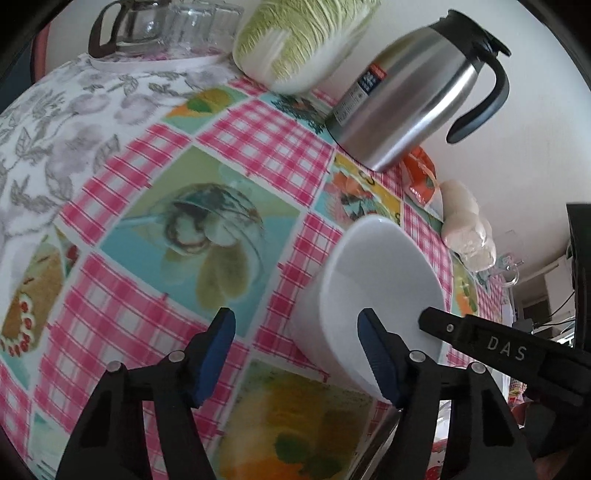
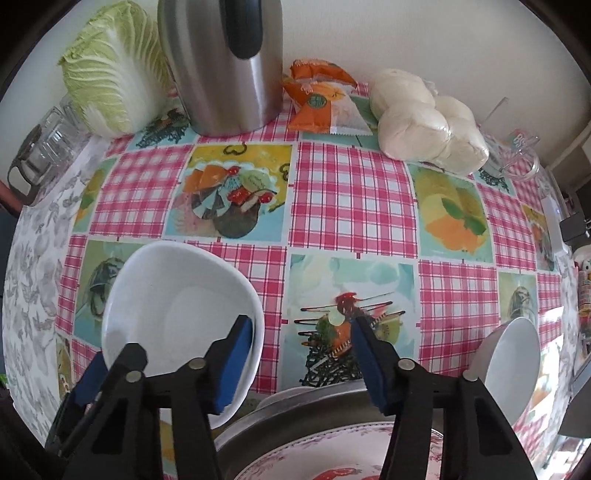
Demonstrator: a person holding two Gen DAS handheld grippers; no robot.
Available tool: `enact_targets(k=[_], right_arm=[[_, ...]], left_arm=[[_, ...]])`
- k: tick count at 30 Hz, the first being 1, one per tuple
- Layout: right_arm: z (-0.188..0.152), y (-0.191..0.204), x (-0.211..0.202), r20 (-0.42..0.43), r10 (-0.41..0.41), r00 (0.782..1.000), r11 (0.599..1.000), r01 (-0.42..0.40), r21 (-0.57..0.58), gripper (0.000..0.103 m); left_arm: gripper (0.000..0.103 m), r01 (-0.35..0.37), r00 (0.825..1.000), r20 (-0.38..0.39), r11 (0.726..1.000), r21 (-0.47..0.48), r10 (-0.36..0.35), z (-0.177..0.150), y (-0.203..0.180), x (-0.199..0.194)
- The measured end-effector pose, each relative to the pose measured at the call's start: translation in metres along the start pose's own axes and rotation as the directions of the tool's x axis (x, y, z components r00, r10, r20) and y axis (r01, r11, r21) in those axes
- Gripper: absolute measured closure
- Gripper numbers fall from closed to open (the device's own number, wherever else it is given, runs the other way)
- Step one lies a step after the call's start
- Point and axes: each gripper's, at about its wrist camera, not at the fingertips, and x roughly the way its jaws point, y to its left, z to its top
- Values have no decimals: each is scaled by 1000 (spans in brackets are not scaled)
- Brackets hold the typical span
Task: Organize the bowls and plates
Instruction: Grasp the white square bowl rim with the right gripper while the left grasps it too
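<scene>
A white bowl (image 1: 380, 288) stands on the patterned tablecloth, just right of my open left gripper (image 1: 295, 354); its right fingertip (image 1: 369, 332) overlaps the bowl's near wall. In the right wrist view the same bowl (image 2: 173, 302) sits at the lower left, and my open right gripper (image 2: 303, 358) has its left fingertip (image 2: 240, 343) over the bowl's near rim. A second white bowl (image 2: 513, 362) stands at the right. A metal tray (image 2: 295, 410) holding a flower-patterned plate (image 2: 332, 461) lies below the right gripper.
A steel thermos jug (image 1: 417, 96) (image 2: 225, 62), a Chinese cabbage (image 1: 303, 37) (image 2: 114, 70), an orange snack packet (image 2: 321, 99), a bag of white buns (image 2: 424, 122), a glass coffee pot (image 1: 129, 26) and a glass mug (image 2: 517, 155) line the back of the table by the wall.
</scene>
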Motion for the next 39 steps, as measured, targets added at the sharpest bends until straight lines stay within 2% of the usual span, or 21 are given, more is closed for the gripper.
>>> enact_targets(k=[3,6,21,29,31,34,39], right_arm=[[0,3,6,-19,8,1000,1000,-8,-8,54],[1,7,9,-28,11,1000,1000,-11,-29,61],[6,23,26,-99,33,995,996,-42,-81,89],[2,29,25,-106,35,994,993,-46,-105,89],[0,33,24,-110,37,993,992,-50,-112,89],[-2,40,24,-112,35,993,991,-49,-127,89],[-7,46,22,-108,27,994,991,-41,-130,89]], left_arm=[[43,-4,1000,-6,1000,5,4,-1,-2,4],[45,17,1000,-4,1000,-13,-17,-1,0,7],[46,36,999,9,996,-76,-35,-1,10,10],[47,-24,1000,10,996,-91,25,1,16,2],[49,-38,999,12,995,-90,39,2,18,-1],[55,-31,999,14,995,-99,33,3,21,-4],[56,-26,1000,12,993,-113,28,3,25,-3]])
